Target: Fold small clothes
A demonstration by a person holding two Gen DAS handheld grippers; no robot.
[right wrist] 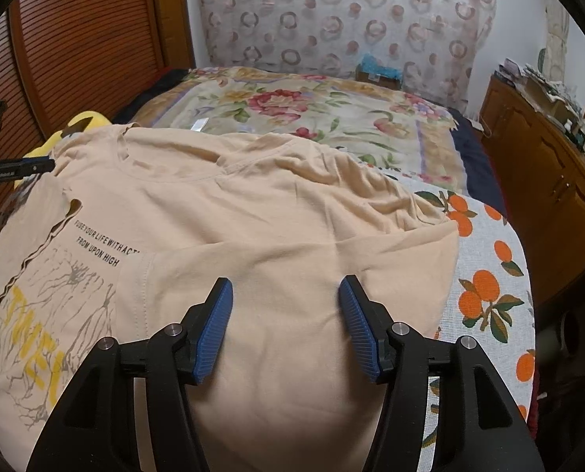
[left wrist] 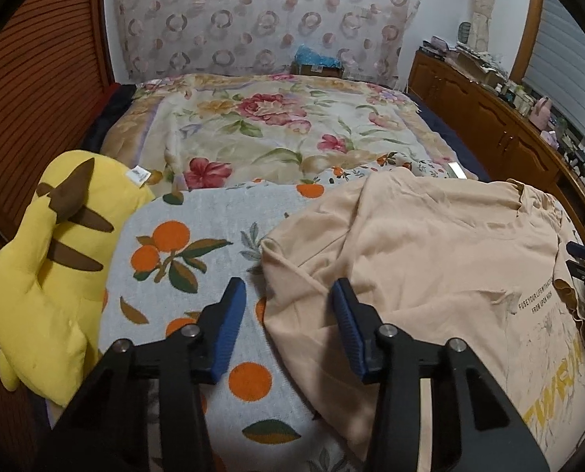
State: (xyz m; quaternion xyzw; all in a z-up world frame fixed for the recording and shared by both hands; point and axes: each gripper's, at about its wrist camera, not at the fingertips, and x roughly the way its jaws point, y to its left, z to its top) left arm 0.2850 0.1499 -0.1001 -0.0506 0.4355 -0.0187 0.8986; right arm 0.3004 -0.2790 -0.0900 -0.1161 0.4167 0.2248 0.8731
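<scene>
Peach cotton T-shirt point(right wrist: 276, 216) w/ black slogan text and a yellow-grey print lies spread on the grey towel w/ orange-fruit pattern point(left wrist: 198, 251), which covers the near end of the bed. It's laid mostly flat, neckline toward the far side, prob. so you can reach both side edges for the 1st fold. One side flap is already lapped over the print, so a fold looks started.

Your left tongs point(left wrist: 288, 291) sit over the shirt's left edge, right where cloth meets towel: one blue pad over towel, one over shirt. Jaws are spread, nothing pinched. Looks lined up to take that edge/sleeve. Your right tongs point(right wrist: 286, 291) hover over the plain right half of the shirt, jaws also spread, gripping nothing; cloth shows between the pads but no pinch.

Yellow plush toy w/ brown stripes point(left wrist: 52, 267) rests at the towel's left edge, just beside it, clear of the shirt, so it shouldn't snag. Floral quilt point(left wrist: 276, 126) covers the bed farther back.

Count: 1 shirt, 1 towel, 1 plush, 1 quilt, 2 tongs. No 2nd garment in view, no folded pile seen.
</scene>
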